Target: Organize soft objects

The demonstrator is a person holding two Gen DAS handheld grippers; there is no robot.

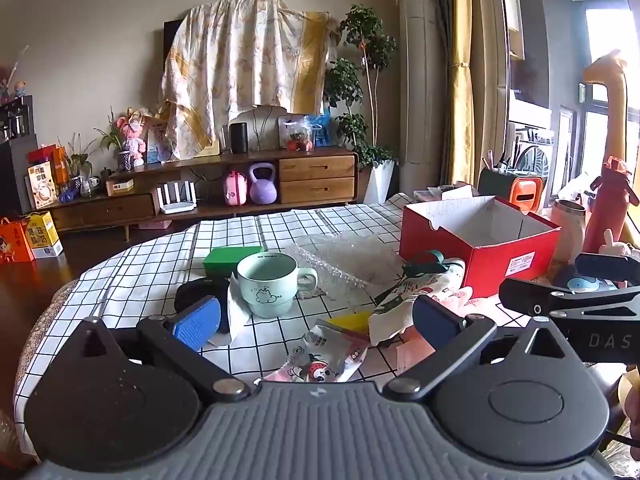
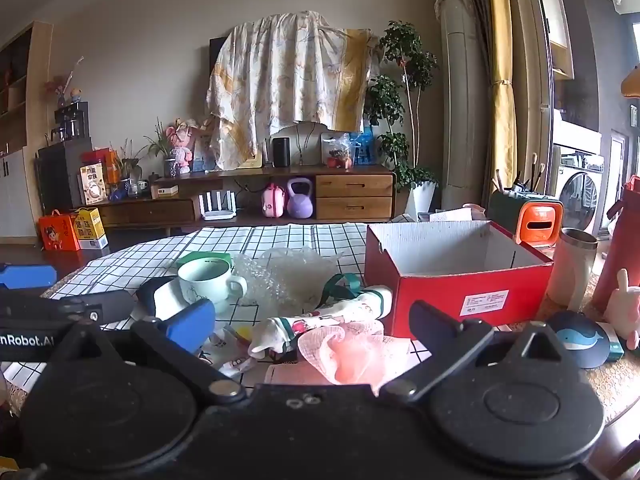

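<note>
I am holding both grippers above the near edge of the table, each tipped slightly down toward the clutter. My left gripper (image 1: 316,322) is standing spread as wide as it goes, with nothing between its blue pads; my right gripper (image 2: 310,322) is standing equally wide and is also gripping nothing.

The soft things are lying in a loose heap near the near edge of the checked tablecloth (image 1: 152,248). A pink cloth (image 2: 344,354) is sitting crumpled closest to me, right under the right gripper's opening. Just beyond it a white printed fabric bag with green straps (image 2: 352,308) is lying on its side, touching the near wall of the red cardboard box (image 2: 452,280). That box is standing open toward the right edge of the table, and I am seeing nothing but bare white walls inside. A cartoon-printed wrapper (image 1: 320,360) is lying flat below the left gripper, next to a yellow block (image 1: 352,320).

Toward the middle, a pale green mug (image 1: 268,284) is standing upright, with a green sponge block (image 1: 230,258) behind it and a crumpled sheet of bubble wrap (image 1: 344,256) stretching from the mug toward the box. A dark item left of the mug I cannot identify.
</note>
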